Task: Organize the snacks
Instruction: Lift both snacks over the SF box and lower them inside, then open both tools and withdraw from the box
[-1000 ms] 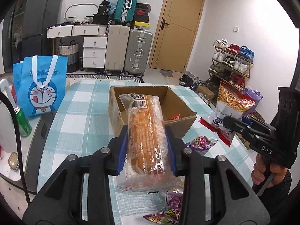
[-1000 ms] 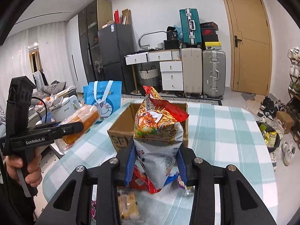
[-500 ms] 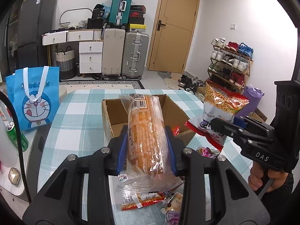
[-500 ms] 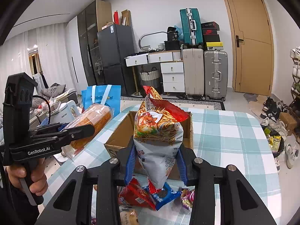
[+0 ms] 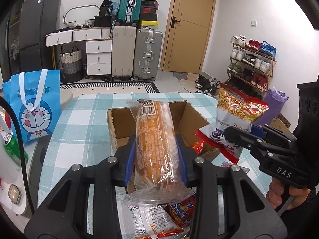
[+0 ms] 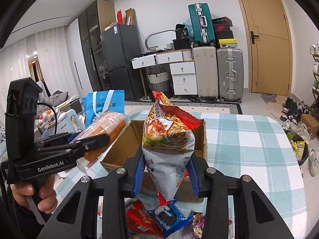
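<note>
My left gripper (image 5: 155, 155) is shut on a long orange bread loaf in clear wrap (image 5: 154, 139), held above the near side of an open cardboard box (image 5: 195, 117) on the checked table. My right gripper (image 6: 165, 169) is shut on a red and white noodle snack bag (image 6: 168, 139), upright in front of the same box (image 6: 117, 151). Each gripper shows in the other's view: the right one (image 5: 235, 135) with its bag (image 5: 237, 107) at the box's right, the left one (image 6: 93, 139) with the loaf (image 6: 107, 125) at the box's left. Red snack packets (image 5: 196, 146) lie inside the box.
Loose snack packets (image 6: 159, 219) lie on the table (image 6: 249, 139) near its front edge. A blue cartoon bag (image 5: 35, 107) and a green can (image 5: 12, 147) stand at the left. Suitcases, drawers, a door and a shoe rack (image 5: 253, 59) fill the room behind.
Both grippers have drawn back toward the near side with their snacks still held; the box now sits farther off, and more loose packets show below the grippers.
</note>
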Motion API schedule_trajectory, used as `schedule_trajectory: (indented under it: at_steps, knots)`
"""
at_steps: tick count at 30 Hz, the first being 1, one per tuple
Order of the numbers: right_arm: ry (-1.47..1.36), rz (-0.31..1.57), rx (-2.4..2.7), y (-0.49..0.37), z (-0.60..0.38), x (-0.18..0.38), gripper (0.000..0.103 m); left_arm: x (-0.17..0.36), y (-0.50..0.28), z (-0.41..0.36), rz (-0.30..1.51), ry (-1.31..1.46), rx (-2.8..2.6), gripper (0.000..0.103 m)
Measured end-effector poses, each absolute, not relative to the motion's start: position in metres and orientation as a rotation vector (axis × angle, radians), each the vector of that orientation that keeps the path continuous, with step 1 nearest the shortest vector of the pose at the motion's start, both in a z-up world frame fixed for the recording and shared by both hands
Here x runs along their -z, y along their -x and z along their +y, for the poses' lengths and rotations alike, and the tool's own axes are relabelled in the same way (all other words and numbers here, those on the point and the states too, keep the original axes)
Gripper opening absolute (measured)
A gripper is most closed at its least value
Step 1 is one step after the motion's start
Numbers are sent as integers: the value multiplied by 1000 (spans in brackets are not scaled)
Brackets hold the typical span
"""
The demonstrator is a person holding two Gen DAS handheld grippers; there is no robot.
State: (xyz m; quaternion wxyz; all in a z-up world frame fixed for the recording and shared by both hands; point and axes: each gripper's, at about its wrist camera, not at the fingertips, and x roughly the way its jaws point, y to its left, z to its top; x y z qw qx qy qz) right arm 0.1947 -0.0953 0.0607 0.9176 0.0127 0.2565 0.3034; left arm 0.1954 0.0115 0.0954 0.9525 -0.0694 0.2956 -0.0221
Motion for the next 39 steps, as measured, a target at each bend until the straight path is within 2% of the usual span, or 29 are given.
schedule_trajectory:
  at_steps: [17,30,32,33,34,35,36,38,39]
  knots:
    - [-8,583,-635,-237,-78,-34,39,-48,-253,4,669,100,38,34]
    - [-17,602,-646,-248,-71,-26,39,-36,-269,6,693,80,29,34]
    - [-14,597,-655,-245,-72,-26,39,-38,-268,6,693,71,25,39]
    - [-11,595,-650,-244,-73,-27,40,-39,-266,7,689,73,30,45]
    - [-7,590,-642,-242,-75,-28,43,-41,-265,7,685,77,37,55]
    - [-7,586,-638,-241,-78,-29,50,-43,-263,8,682,81,41,62]
    - [-9,582,-634,-238,-81,-31,54,-45,-259,10,675,86,40,77]
    - [-13,583,-620,-233,-88,-33,78,-52,-249,10,659,95,39,85]
    - [-17,583,-613,-231,-92,-34,85,-54,-244,10,657,97,44,86]
